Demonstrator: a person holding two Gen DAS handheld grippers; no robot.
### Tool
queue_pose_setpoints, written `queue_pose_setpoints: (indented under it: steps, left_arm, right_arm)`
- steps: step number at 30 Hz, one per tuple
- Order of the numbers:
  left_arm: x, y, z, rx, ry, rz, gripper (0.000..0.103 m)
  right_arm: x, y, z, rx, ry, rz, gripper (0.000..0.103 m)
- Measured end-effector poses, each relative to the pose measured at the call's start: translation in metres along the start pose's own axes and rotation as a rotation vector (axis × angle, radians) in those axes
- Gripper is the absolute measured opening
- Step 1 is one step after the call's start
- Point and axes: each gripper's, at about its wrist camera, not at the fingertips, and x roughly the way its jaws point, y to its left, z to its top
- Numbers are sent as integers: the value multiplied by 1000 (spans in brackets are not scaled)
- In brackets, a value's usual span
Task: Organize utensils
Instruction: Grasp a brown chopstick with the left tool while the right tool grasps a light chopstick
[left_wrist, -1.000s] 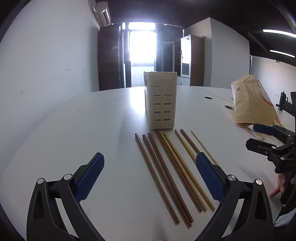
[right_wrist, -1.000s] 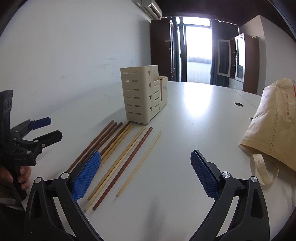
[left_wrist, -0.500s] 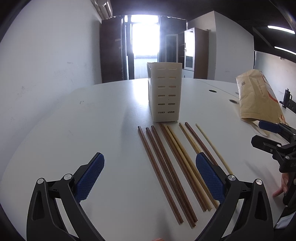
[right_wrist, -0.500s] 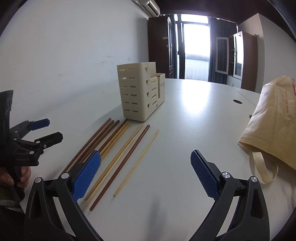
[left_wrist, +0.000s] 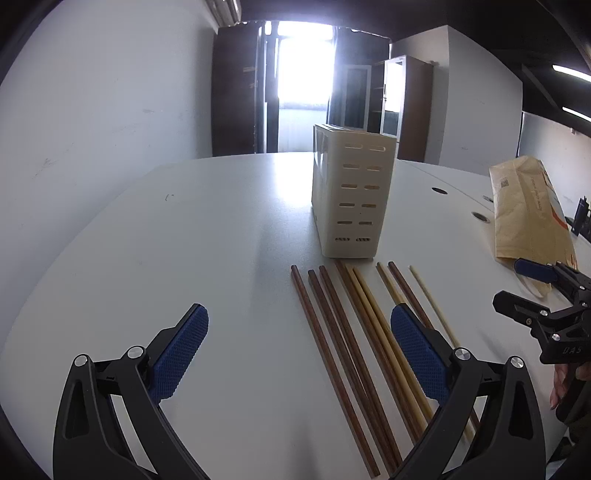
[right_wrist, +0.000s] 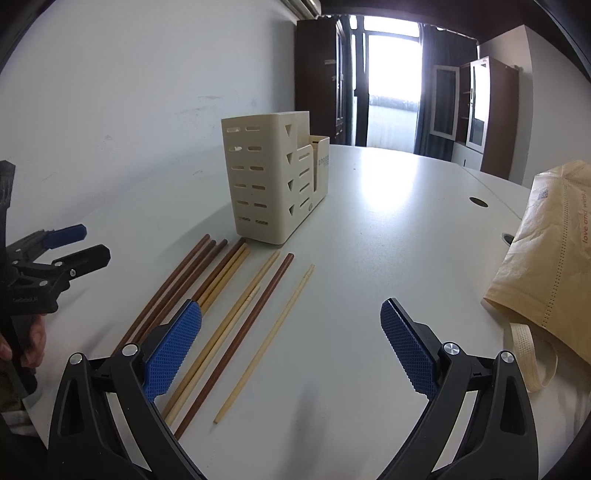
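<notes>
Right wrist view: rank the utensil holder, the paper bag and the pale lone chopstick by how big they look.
1. Utensil holder and paper bag: unsure, the bag is cut off by the frame edge.
2. Pale lone chopstick: long but very thin, clearly smallest.

My pads (right_wrist: 173, 353) blue knurled rubber on matt black plastic, chopsticks (right_wrist: 236, 295) smooth wood, dark and pale, caddy (right_wrist: 273, 184) matt cream plastic, bag (right_wrist: 546, 258) creased tan paper, desk (right_wrist: 388, 221) smooth white with sheen.

left wrist: low, faces holder (left_wrist: 351, 195) | right wrist: low, from its right | shared: chopsticks (right_wrist: 221, 314)
</notes>
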Motion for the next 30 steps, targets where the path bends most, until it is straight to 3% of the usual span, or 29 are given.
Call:
queue_pose_setpoints:
  steps: [24,30]
  left_arm:
    - [97,16,40,-1,215,69,96]
    - [123,22,40,-1,283,100,89]
  right_arm:
    - [93,-30,38,30,194,-22,98]
    - [111,-33,43,31,235,-42,98]
